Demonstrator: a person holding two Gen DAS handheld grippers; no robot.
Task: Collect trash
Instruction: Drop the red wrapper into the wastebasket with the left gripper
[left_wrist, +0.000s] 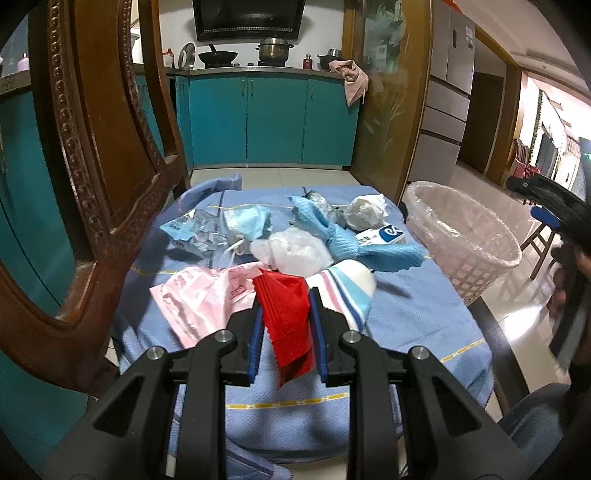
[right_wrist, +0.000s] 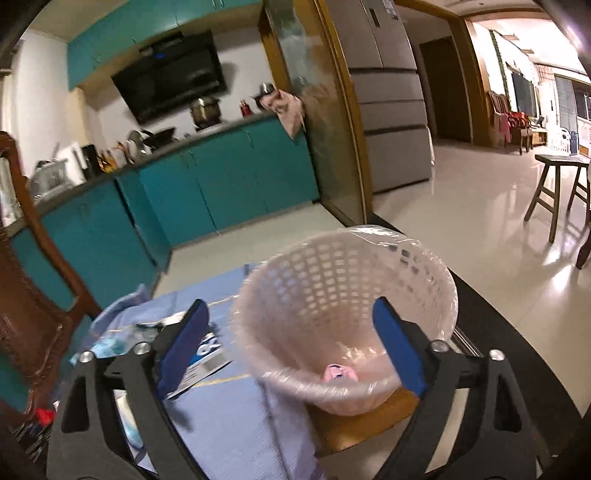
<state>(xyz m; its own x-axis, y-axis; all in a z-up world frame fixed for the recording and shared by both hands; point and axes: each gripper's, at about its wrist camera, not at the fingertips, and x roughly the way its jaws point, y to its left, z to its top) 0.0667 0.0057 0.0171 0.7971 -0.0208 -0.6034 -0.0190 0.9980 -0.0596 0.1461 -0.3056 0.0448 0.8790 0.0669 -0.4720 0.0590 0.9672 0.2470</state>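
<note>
Red wrapper (left_wrist: 286, 314) between left gripper (left_wrist: 285, 301) fingers, clamped, right gripper (right_wrist: 291, 325) fingers apart above basket (right_wrist: 424, 266)

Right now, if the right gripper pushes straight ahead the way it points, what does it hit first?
Most likely the pink basket. The right gripper is open, and the basket's lined mouth fills the gap between its fingers, so its rim or inside comes first. Depth is blurred, so take this as approximate.

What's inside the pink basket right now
The pink basket, lined with clear plastic, holds one small pink item at its bottom. The near wall hides part of the floor, so more may lie there.
</note>
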